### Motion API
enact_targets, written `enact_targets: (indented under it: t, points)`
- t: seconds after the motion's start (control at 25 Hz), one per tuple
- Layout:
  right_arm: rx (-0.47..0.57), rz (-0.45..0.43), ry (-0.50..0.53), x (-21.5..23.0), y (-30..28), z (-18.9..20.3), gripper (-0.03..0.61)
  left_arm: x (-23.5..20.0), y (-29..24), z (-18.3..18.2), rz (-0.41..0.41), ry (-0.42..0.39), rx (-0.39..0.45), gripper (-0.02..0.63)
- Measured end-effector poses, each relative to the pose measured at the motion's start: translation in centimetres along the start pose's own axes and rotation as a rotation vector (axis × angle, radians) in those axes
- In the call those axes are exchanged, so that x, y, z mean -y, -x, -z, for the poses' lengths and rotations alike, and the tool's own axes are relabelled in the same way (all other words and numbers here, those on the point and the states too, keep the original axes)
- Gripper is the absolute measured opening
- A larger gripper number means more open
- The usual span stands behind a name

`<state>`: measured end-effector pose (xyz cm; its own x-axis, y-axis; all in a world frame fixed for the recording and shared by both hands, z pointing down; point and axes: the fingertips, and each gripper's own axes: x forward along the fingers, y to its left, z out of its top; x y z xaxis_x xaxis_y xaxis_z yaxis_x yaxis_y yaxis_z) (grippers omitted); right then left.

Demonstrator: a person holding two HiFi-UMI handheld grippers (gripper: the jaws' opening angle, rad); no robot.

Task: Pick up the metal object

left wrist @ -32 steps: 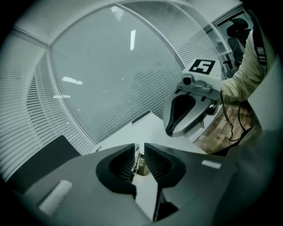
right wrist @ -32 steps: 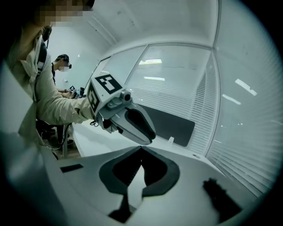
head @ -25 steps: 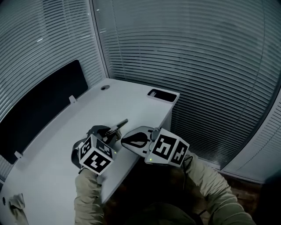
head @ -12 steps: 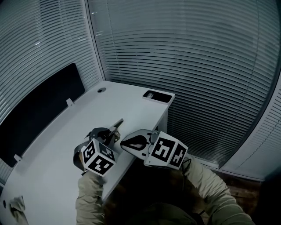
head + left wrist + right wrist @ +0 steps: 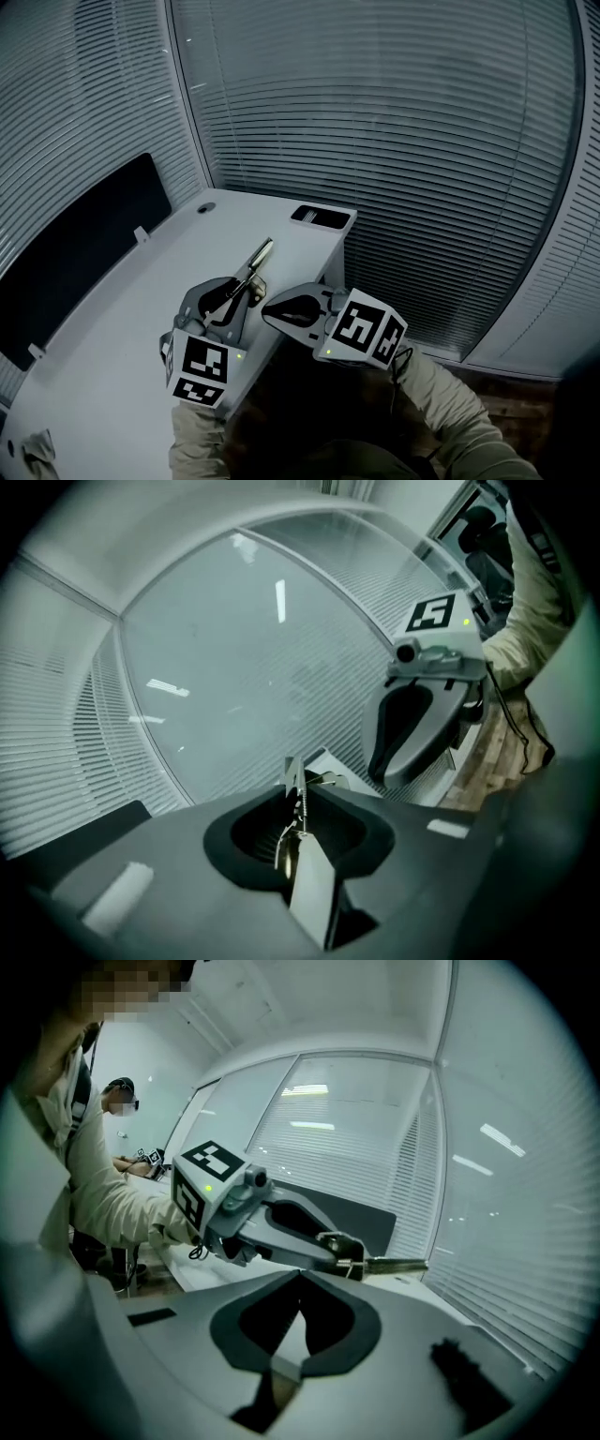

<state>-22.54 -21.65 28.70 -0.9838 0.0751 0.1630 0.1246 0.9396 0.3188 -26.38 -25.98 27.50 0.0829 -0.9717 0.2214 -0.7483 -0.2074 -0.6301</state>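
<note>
Tools: 2, side by side at the front edge of the white desk [image 5: 131, 319]. Pinching the metal object [image 5: 255, 262] in the left tool [image 5: 242, 292], jaws closed down onto its thin body and pressing it from both sides. Showing up in the left gripper view as a narrow bright strip with a toothed edge [image 5: 294, 789], standing on edge between the jaws of the left tool [image 5: 298, 829] and running forward past the tips. Holding it long and slim over the desk near the front edge, pointing toward the far corner. Looking clear of the surface in the right gripper view, with a bulkier metal part sitting at the tips of the left tool [image 5: 339, 1247] and the straight end of the metal object [image 5: 394, 1264] sticking out beyond. Hovering the right tool [image 5: 270, 302] just beside the left one, off the desk's front edge, jaws brought together tip to tip and gripping nothing [image 5: 298, 1314]. Appearing in the left gripper view too, hanging at the right with its marker cube on top [image 5: 386, 766]. Standing along the desk's left edge: 1 dark panel [image 5: 84, 244]. Sitting at the far corner: 1 dark rectangular recess [image 5: 321, 217], plus 1 small round hole [image 5: 205, 207] near the panel's far end. Closing in the corner on 2 sides: slatted blinds [image 5: 422, 141]. Reaching in from below: pale sleeves [image 5: 197, 445].
</note>
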Motion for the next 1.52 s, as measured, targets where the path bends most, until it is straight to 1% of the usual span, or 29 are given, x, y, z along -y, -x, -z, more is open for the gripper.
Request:
enact_targets:
  t: [0.08,0.2,0.28,0.32,0.4,0.52,0.64,0.76,0.92,1.0,1.2,1.52]
  points:
    - [0.018,0.028,-0.011,0.1,1.2,-0.8,0.002,0.1,1.6,-2.3,-0.010,0.027,0.092,0.075]
    - [0.055,0.057,-0.034,-0.1,3.1,-1.6,0.002,0.6,4.2,-4.6,-0.025,0.094,0.218,0.077]
    - [0.085,0.063,-0.051,-0.5,4.2,-2.1,0.002,1.3,6.1,-5.9,-0.035,0.150,0.278,0.077]
    - [0.097,0.064,-0.056,-0.8,4.7,-2.4,0.002,1.6,7.1,-6.5,-0.038,0.184,0.294,0.077]
    - [0.118,0.070,-0.063,-1.9,5.5,-3.3,0.002,2.4,8.9,-7.4,-0.035,0.220,0.312,0.077]
    - [0.140,0.078,-0.066,-4.2,6.6,-4.5,0.003,3.8,11.4,-8.2,-0.031,0.229,0.342,0.078]
    - [0.152,0.078,-0.045,-6.6,7.7,-5.0,0.002,5.5,13.6,-8.5,-0.029,0.247,0.362,0.078]
    - [0.150,0.092,-0.039,-8.7,9.3,-5.2,0.002,7.5,15.8,-8.8,-0.021,0.243,0.370,0.078]
    - [0.148,0.125,-0.057,-11.3,11.4,-5.5,0.002,10.3,18.2,-8.8,0.015,0.241,0.384,0.078]
    - [0.133,0.139,-0.066,-12.5,12.2,-5.7,0.002,11.4,19.3,-8.5,0.025,0.257,0.383,0.078]
    - [0.128,0.152,-0.035,-15.6,13.4,-7.4,0.002,13.2,22.0,-8.4,0.039,0.300,0.374,0.078]
    - [0.118,0.164,-0.042,-19.6,14.4,-8.9,0.002,14.7,26.2,-9.4,0.048,0.304,0.394,0.078]
